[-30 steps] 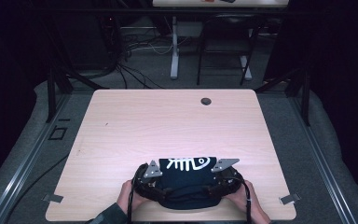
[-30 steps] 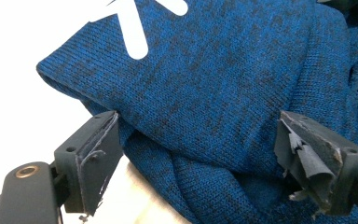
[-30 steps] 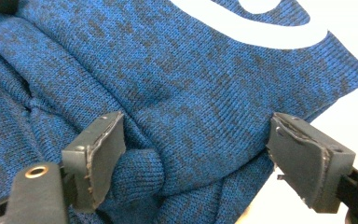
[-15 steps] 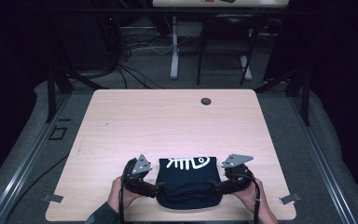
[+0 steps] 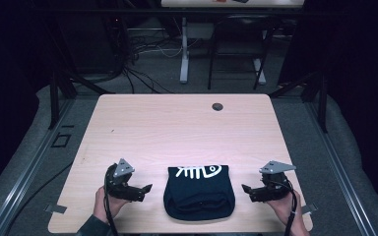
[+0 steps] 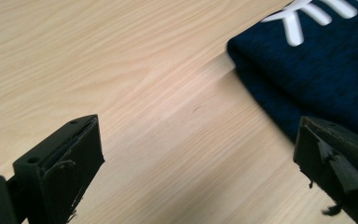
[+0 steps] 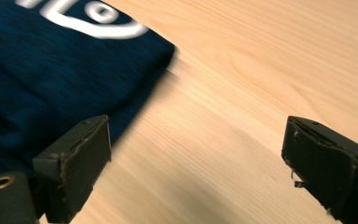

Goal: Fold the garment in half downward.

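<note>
Resting: the folded dark shirt (image 5: 199, 191) lay flat near the middle of the surface's (image 5: 177, 128) near edge, its white fish-bone print (image 5: 197, 171) facing the far edge.
Left claw: the left claw (image 5: 146, 189) hovered off the shirt's left side, nearer the near-left corner; its jaws had just been opening and stood spread, nothing between them (bare wood showed there in the left gripper view).
Right claw: the right claw (image 5: 246, 189) hovered off the shirt's right side, toward the near-right corner; its jaws had likewise just been opening and stood spread and empty.
Contact: neither claw touched the cloth.
Judged stage: the fold looked finished and released.
Risk: a trailing cable (image 5: 109, 216) or a low jaw could snag the bulging near edge and spoil the fold.
Risk: the soft bundle might slump open by itself.
</note>
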`<state>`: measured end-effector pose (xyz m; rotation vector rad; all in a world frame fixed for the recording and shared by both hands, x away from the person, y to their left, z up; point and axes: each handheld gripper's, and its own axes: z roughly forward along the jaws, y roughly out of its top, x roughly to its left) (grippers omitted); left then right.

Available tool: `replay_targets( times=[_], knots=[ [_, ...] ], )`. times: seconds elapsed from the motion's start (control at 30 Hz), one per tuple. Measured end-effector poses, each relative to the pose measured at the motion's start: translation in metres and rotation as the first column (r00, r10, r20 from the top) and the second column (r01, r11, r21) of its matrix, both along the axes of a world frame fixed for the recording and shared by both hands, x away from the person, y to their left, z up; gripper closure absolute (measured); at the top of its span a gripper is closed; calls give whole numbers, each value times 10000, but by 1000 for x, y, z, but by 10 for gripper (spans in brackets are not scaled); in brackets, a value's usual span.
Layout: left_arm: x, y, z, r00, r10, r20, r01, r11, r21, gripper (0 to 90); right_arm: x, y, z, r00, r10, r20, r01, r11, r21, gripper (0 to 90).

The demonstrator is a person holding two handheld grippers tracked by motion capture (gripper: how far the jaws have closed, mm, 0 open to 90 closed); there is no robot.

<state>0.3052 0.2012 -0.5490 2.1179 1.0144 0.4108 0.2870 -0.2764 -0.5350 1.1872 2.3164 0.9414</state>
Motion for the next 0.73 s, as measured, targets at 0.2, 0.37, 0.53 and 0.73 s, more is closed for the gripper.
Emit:
replay_targets(
  times=[0.2, 0.37, 0.53, 0.73],
  knots=[
    [6, 9, -16, 9989, 400, -228, -395, 9989, 254, 2, 3, -25, -21, 9953, -875, -410, 873, 9962, -72, 65],
    [11, 15, -30, 9964, 711, -468, -684, 9961, 554, 1, 6, -41, -34, 9882, -1363, -692, 1353, 9906, -184, 60],
    [15, 19, -38, 9946, 813, -643, -767, 9945, 707, 1, 10, -46, -43, 9824, -1586, -992, 1560, 9872, -330, 48],
    [15, 20, -38, 9946, 889, -537, -849, 9937, 736, 0, 11, -48, -45, 9815, -1668, -945, 1646, 9859, -303, 43]
  ],
)
